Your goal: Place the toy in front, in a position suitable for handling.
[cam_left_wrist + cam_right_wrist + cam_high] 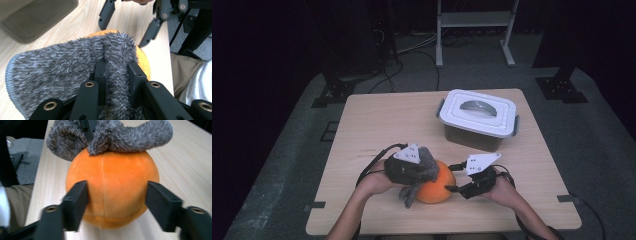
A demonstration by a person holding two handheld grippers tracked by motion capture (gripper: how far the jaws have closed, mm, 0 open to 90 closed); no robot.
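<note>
An orange plush ball (435, 187) is seen resting on the worktop (377, 120) near its front edge, roughly midway between the front corners. A grey fuzzy cloth (62, 67) is draped over the ball's top and left side.

A fold of that cloth is pinched between the closed jaws of the left gripper (117, 72), so the cloth is held there. The right gripper (117, 195) is spread wide, with one jaw on either flank of the ball; no pressing by the pads can be made out, so the ball is judged not to be gripped.

The ball appears stuffed, light and soft, with a velvety cover that is likely to dent under pressure and to roll if nudged. It would best be taken at its widest part, across opposite sides, with the seam line kept between the jaws. The cloth is limp and shaggy and is judged easy to slide off; a bunched fold gives the surest hold.

A lidded grey container (478, 118) stands towards the back right corner, well apart from the ball.
</note>
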